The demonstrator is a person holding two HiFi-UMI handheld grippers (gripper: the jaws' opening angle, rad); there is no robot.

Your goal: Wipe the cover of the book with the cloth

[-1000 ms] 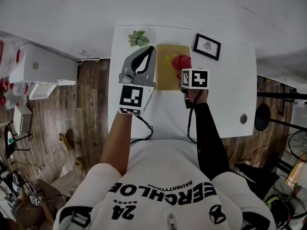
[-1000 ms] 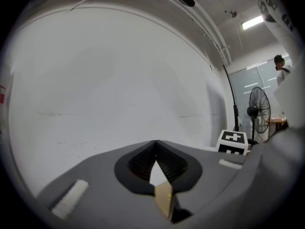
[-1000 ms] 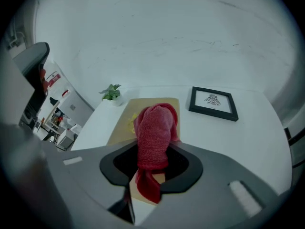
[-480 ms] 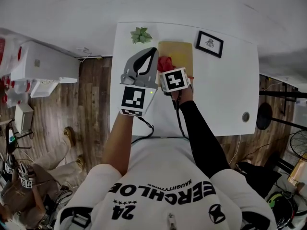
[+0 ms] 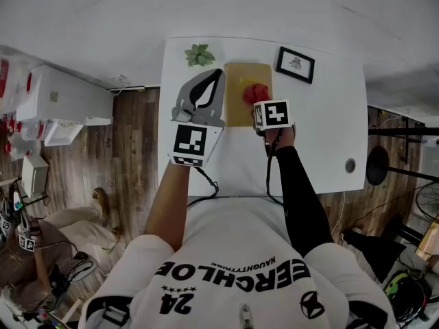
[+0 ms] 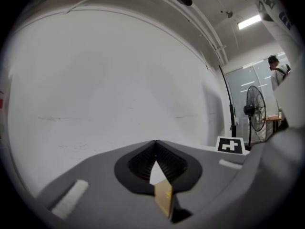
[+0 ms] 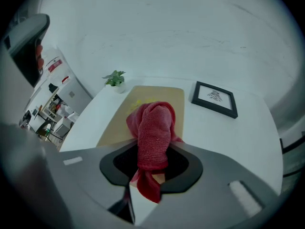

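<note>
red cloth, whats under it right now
The flat tan book cover lies under the red terry cloth. The patch directly beneath the cloth is covered, so it cannot be seen.

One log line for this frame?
phase: wipe | right gripper: shut on red cloth, over book | left gripper: shut, at book's left edge

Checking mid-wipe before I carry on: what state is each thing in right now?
book: closed, flat on the table, cover up.
cloth: bunched, clamped, on the cover.
right gripper: shut on the cloth.
left gripper: jaws together, at the book's left edge.
framed picture: lying flat.
plant: upright.
</note>
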